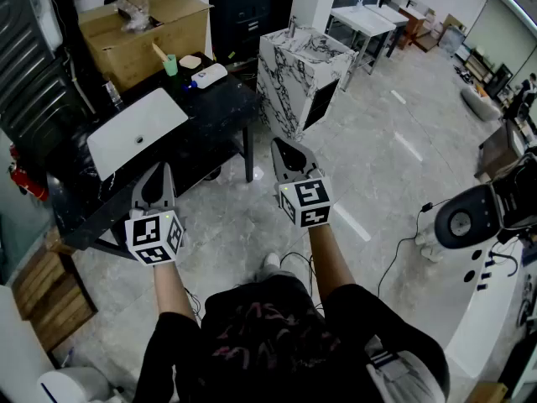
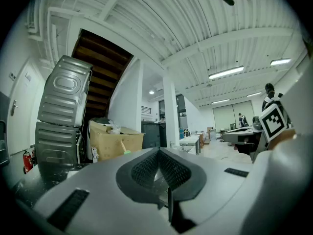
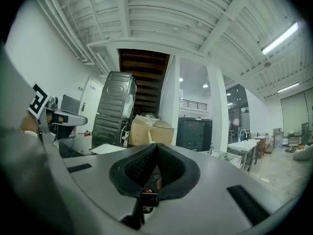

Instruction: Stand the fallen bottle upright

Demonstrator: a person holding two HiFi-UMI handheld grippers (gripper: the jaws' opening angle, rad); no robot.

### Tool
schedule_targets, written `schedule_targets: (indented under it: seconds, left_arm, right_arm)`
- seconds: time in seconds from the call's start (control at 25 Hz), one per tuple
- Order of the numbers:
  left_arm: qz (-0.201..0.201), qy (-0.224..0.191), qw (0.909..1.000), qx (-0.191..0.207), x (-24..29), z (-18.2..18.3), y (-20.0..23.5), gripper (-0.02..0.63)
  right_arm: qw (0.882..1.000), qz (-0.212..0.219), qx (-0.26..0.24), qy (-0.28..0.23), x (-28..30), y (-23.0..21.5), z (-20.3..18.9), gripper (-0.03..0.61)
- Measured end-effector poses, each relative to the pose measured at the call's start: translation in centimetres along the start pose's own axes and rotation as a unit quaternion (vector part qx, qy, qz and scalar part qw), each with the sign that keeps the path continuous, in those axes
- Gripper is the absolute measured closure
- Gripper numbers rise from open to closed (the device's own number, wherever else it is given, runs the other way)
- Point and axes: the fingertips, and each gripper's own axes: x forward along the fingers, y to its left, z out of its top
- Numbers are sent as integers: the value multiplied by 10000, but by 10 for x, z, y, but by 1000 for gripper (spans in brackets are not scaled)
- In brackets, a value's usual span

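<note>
A white bottle (image 1: 210, 75) with a blue cap lies on its side at the far end of the black table (image 1: 214, 120), beside a green cup (image 1: 171, 64). My left gripper (image 1: 158, 175) is held level over the table's near edge, jaws shut and empty, well short of the bottle. In the left gripper view its pads (image 2: 146, 168) meet at the tip. My right gripper (image 1: 281, 148) hovers over the floor to the right of the table, also shut with nothing in it; its pads (image 3: 141, 164) touch in the right gripper view. Neither gripper view shows the bottle.
A white basin (image 1: 137, 130) lies on the table's left part. A cardboard box (image 1: 144, 29) stands behind the table. A marble-patterned block (image 1: 300, 75) stands on the floor to the right. Stacked grey metal cases (image 2: 63, 116) rise at the left. A white machine (image 1: 470, 217) is at far right.
</note>
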Motion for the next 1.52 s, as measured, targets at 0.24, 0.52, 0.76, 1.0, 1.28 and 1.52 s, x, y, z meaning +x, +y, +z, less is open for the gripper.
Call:
schedule_targets:
  seconds: [0.24, 0.52, 0.76, 1.0, 1.28, 1.52]
  left_arm:
    - [-21, 44, 10000, 23, -1, -4, -4, 598]
    - [-27, 60, 10000, 4, -6, -6, -2, 598]
    - [-36, 88, 10000, -26, -7, -12, 2, 598]
    - [-98, 116, 9999, 22, 2, -19, 4, 598]
    - [18, 250, 9997, -34, 27, -30, 22, 598]
    - [78, 417, 9991, -31, 66, -40, 35, 598]
  right_arm:
    - [10000, 30, -32, 45, -3, 3, -5, 565]
    - [9999, -68, 88, -3, -7, 1, -5, 565]
    - [9999, -29, 100, -12, -7, 8, -9, 565]
    - [9997, -58, 231, 67, 5, 1, -19, 565]
    - [9996, 68, 269, 87, 42, -3, -25, 565]
    - [9990, 181, 382, 173, 88, -16, -36, 565]
